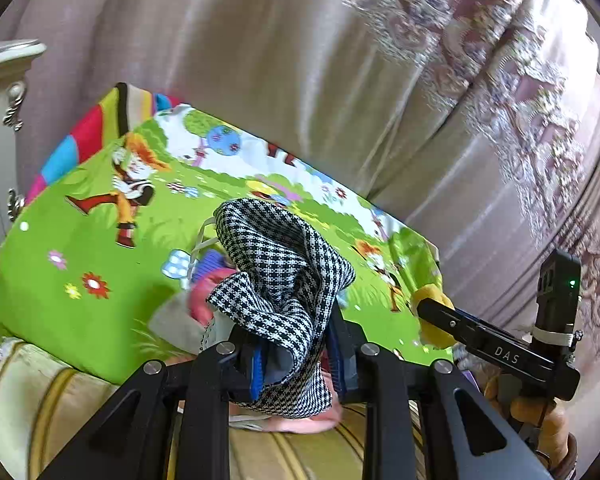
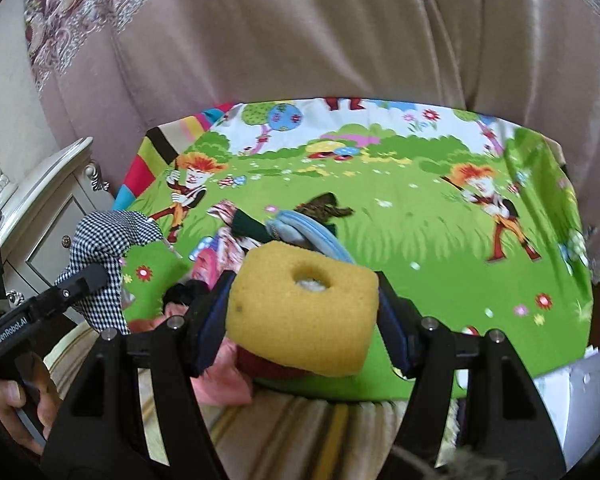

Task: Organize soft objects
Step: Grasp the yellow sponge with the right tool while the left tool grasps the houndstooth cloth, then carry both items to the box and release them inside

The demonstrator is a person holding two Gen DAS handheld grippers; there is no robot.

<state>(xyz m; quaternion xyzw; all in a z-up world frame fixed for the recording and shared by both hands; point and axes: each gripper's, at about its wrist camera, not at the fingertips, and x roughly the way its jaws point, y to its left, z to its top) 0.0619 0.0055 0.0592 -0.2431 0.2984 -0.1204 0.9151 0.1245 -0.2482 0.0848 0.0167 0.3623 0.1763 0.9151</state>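
Note:
My left gripper (image 1: 294,344) is shut on a black-and-white houndstooth cloth (image 1: 284,276) and holds it up above the green cartoon mat (image 1: 92,200). The cloth also shows at the left of the right wrist view (image 2: 104,248). My right gripper (image 2: 302,312) is shut on a yellow sponge block (image 2: 300,312) with a round hole in its top, held over the mat's near edge (image 2: 480,280). The right gripper also shows at the right of the left wrist view (image 1: 436,320), with the sponge (image 1: 432,300) between its fingers. A pile of soft items (image 2: 260,232), pink, blue and dark, lies on the mat behind the sponge.
Beige curtains (image 1: 300,80) hang behind the mat. A white carved cabinet (image 2: 48,208) stands at the left. A striped cream cushion (image 2: 300,432) lies under the mat's near edge. White papers (image 2: 580,392) lie at the right.

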